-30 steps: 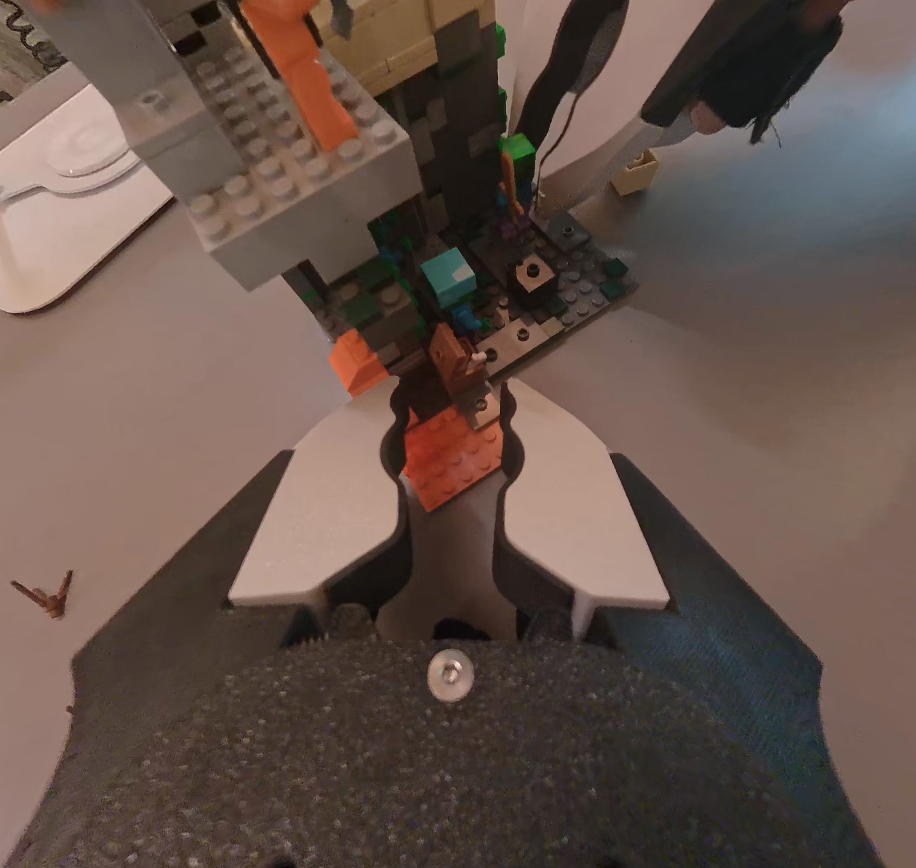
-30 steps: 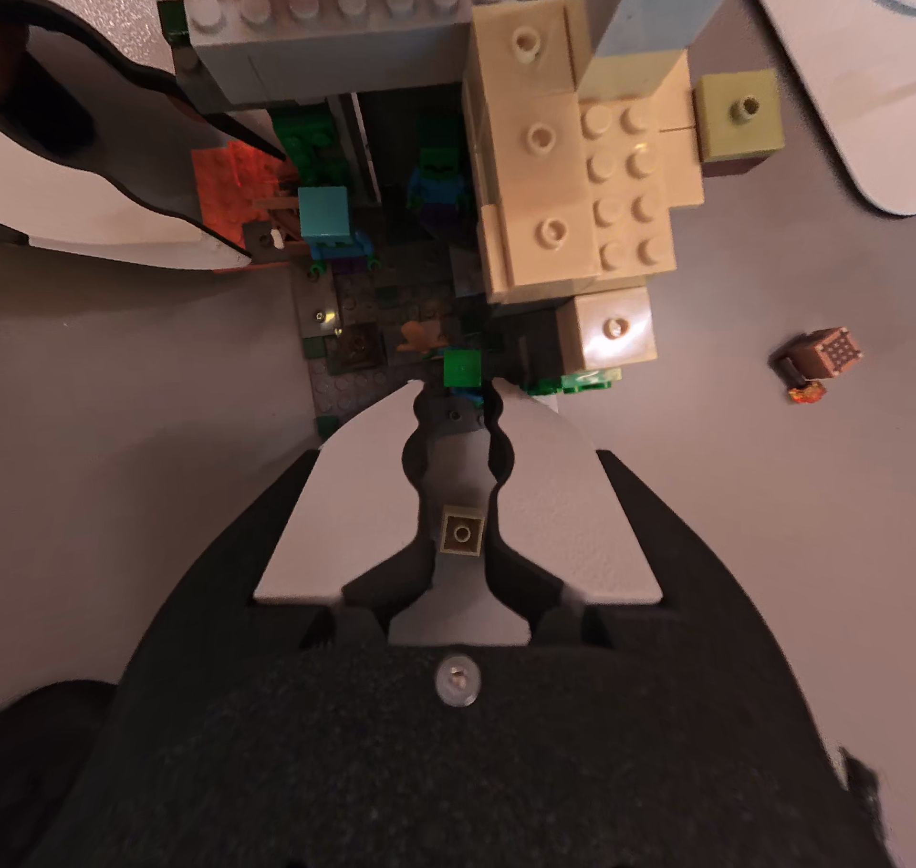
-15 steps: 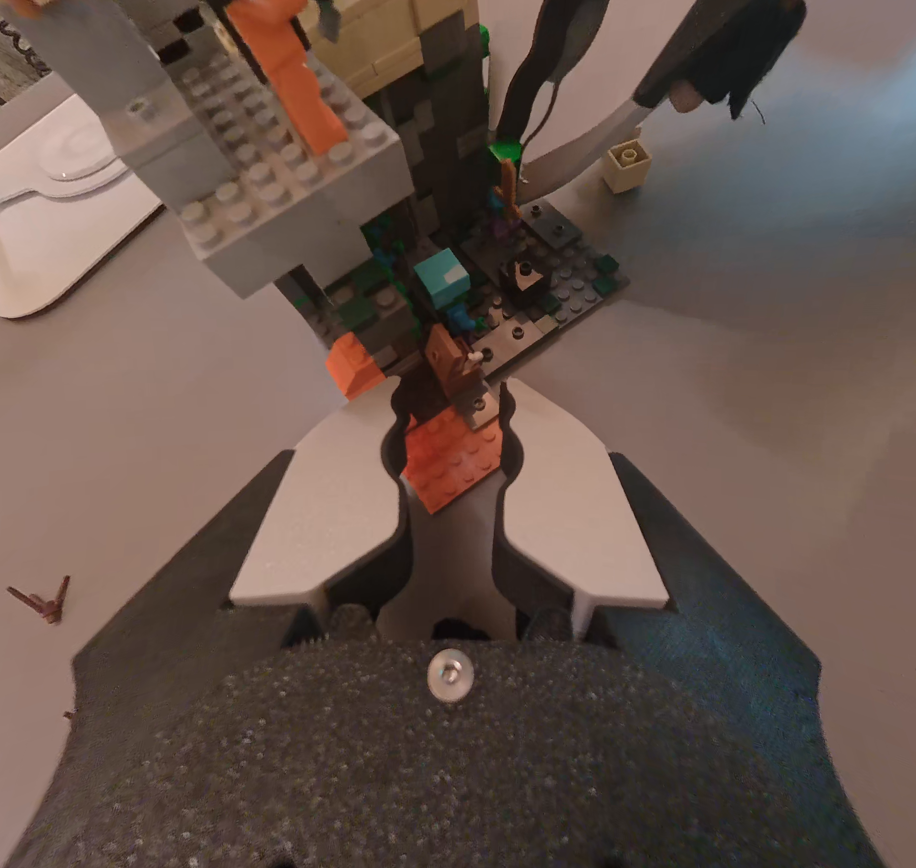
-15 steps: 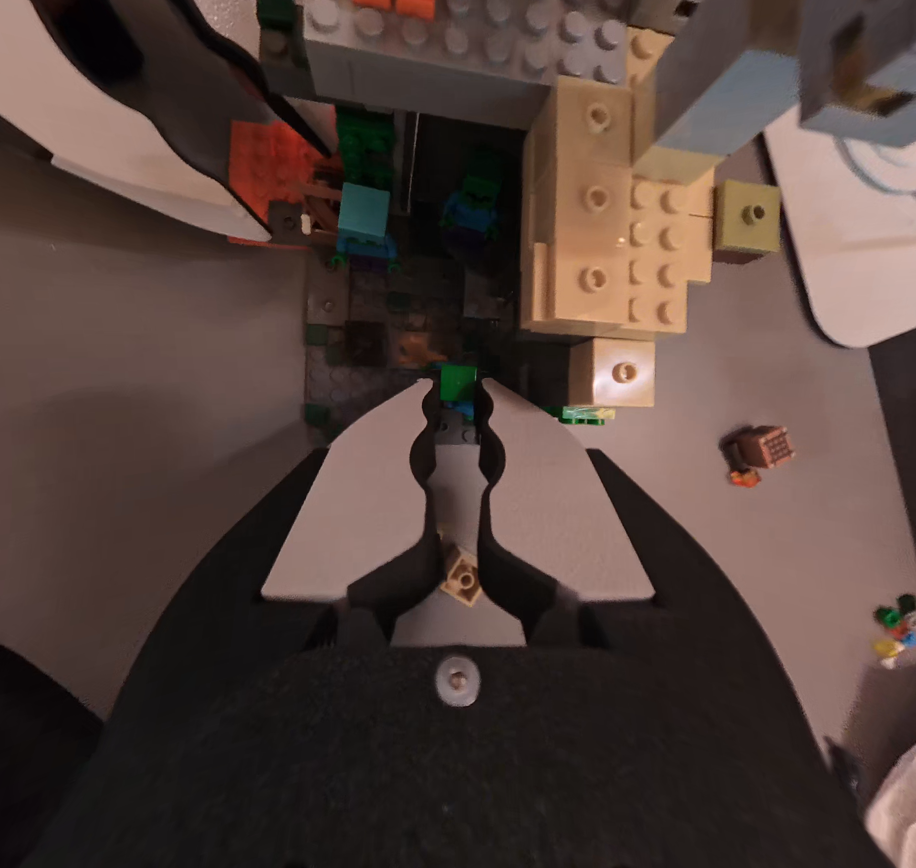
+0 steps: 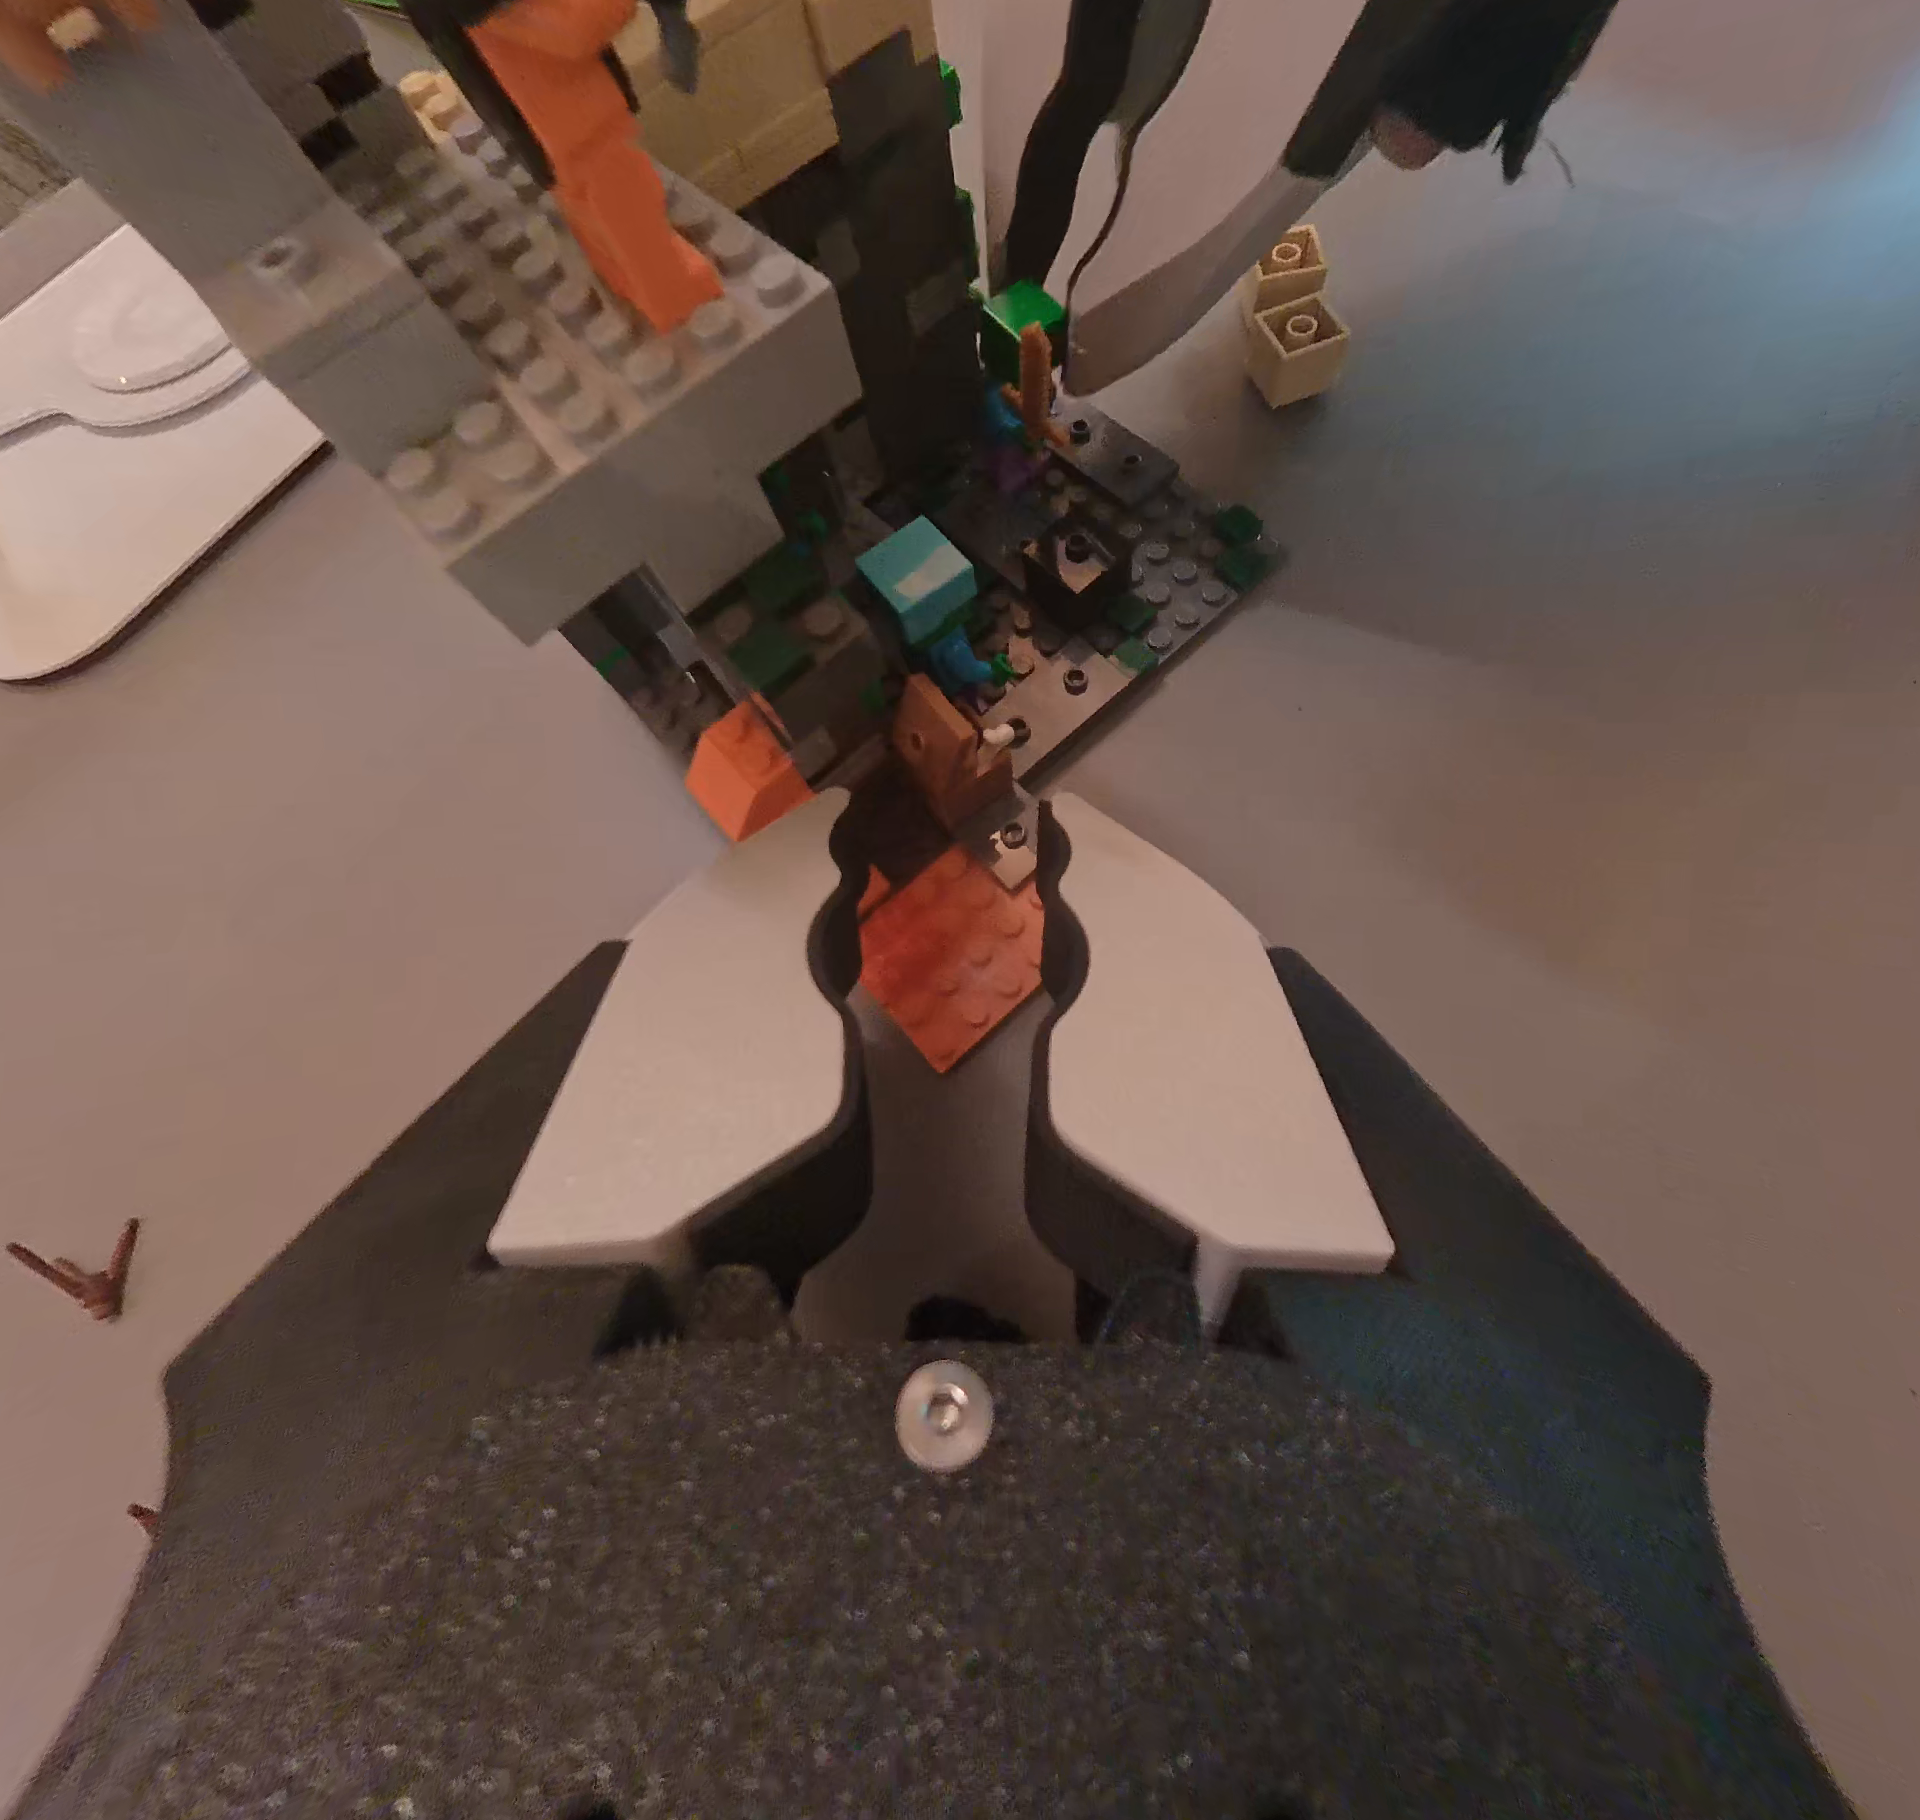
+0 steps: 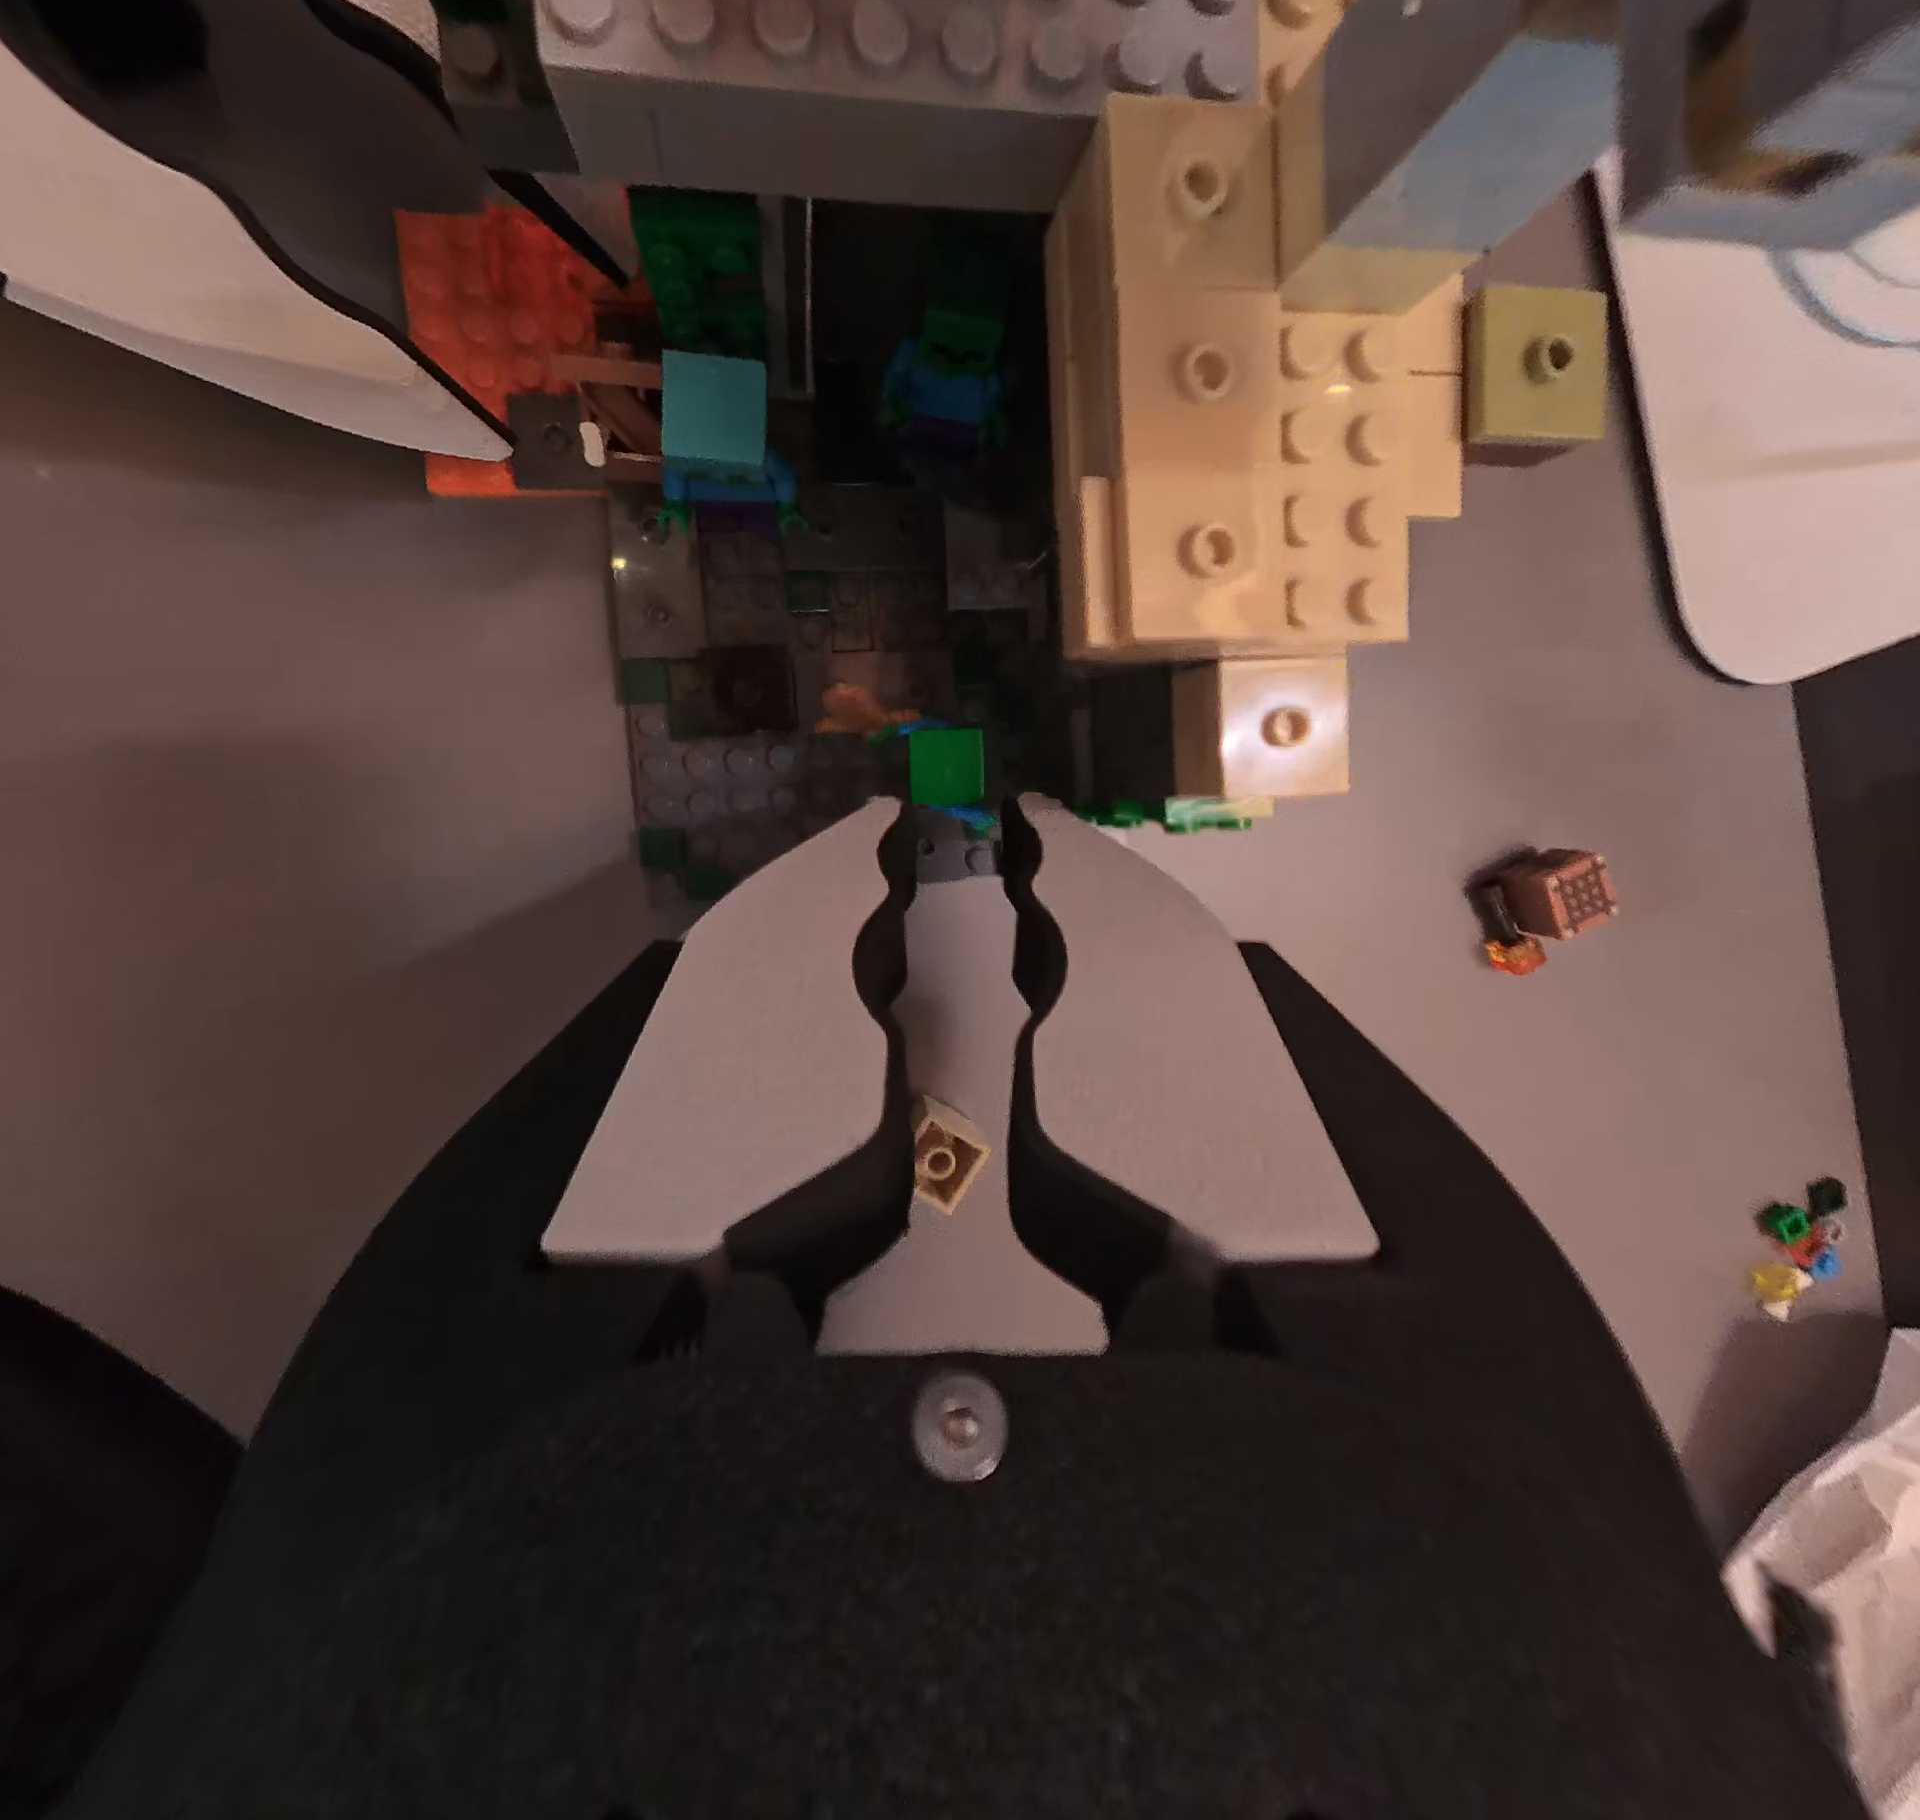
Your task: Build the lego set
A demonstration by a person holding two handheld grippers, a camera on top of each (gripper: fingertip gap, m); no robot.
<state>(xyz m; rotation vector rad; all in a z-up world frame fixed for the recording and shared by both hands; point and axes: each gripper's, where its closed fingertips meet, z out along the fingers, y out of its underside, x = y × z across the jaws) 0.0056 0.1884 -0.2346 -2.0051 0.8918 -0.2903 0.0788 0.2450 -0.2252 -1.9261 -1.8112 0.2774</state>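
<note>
While our right gripper (image 6: pixel 951 809) drew back a little from the blocky grey, tan and green lego build (image 5: pixel 665 399), its jaws narrowed around the green-headed figure (image 6: pixel 945 764) at the build's near edge — whether they truly pinched it we could not tell. A small tan one-stud brick (image 6: pixel 948 1168) that had lain square beneath them now sat turned, so it was likely nudged, not placed. Our left gripper (image 5: pixel 940 830) stayed level at the build's corner, clamped on the orange studded plate (image 5: pixel 951 960).
</note>
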